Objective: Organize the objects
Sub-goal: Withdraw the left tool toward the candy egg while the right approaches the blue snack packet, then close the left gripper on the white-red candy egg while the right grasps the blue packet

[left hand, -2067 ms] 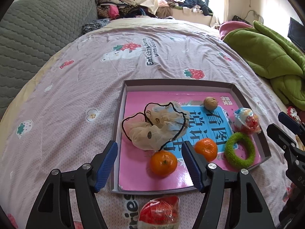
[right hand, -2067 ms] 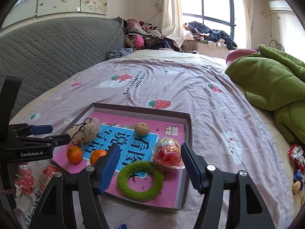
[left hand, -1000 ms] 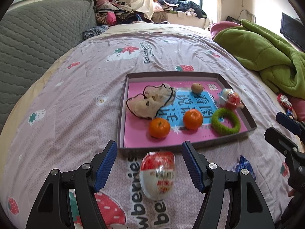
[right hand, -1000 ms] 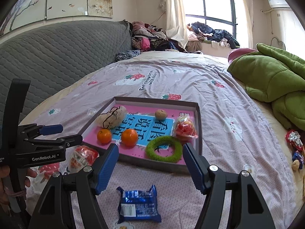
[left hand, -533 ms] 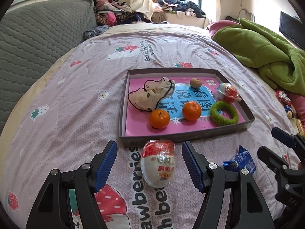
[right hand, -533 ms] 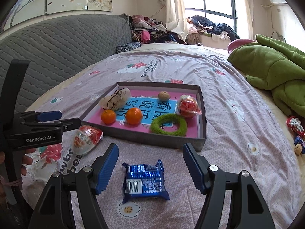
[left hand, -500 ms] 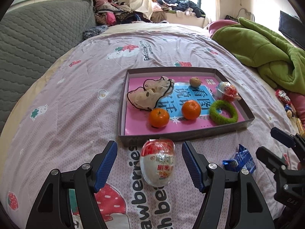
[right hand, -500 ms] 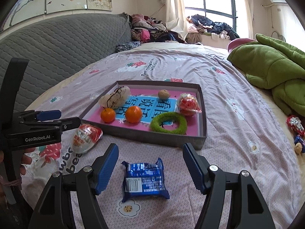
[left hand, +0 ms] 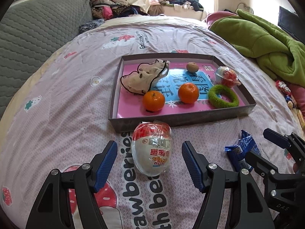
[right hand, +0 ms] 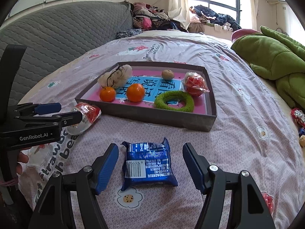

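A shallow grey tray [left hand: 177, 121] [right hand: 146, 114] with a pink and blue liner lies on the bed. It holds two oranges [left hand: 153, 100] [left hand: 188, 92], a walnut [left hand: 192, 67], a green ring [left hand: 223, 96], a wrapped red egg toy [left hand: 227, 76] and a cream cloth [left hand: 144, 78]. A red-and-white wrapped egg [left hand: 152, 149] [right hand: 85, 117] lies on the sheet in front of the tray, between the open fingers of my left gripper [left hand: 149, 165]. A blue snack packet [right hand: 149, 162] [left hand: 241, 151] lies between the open fingers of my right gripper [right hand: 150, 167].
A green quilt [left hand: 261, 42] is heaped at the right. A grey padded headboard [right hand: 63, 34] runs along the left. Small wrapped sweets [right hand: 298, 118] lie at the bed's right edge. Clothes [right hand: 152, 19] are piled at the far end under the window.
Both grippers have drawn back from the tray and lowered. The wrapped egg now lies between the left fingers and the blue packet between the right fingers.
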Motion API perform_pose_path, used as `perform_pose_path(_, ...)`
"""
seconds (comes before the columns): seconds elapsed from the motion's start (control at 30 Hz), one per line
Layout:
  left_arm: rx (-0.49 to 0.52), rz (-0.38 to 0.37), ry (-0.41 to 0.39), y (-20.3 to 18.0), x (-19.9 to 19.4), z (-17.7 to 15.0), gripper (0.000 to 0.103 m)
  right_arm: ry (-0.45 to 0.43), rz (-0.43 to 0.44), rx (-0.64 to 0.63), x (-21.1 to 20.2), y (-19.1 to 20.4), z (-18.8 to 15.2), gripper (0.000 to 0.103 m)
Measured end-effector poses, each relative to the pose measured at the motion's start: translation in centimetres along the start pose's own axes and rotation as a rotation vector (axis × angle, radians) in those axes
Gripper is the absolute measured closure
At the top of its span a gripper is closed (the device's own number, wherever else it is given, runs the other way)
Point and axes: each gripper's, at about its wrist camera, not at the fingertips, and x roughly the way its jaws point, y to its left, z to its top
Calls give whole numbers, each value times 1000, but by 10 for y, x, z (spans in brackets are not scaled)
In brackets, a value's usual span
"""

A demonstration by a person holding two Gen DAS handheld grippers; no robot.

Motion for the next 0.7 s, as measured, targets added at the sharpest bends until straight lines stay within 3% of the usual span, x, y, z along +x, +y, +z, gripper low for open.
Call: perform_pose_path(0.7, -19, 18, 52, 3, 45, -5, 31, 63, -10, -20, 33, 4, -17, 34)
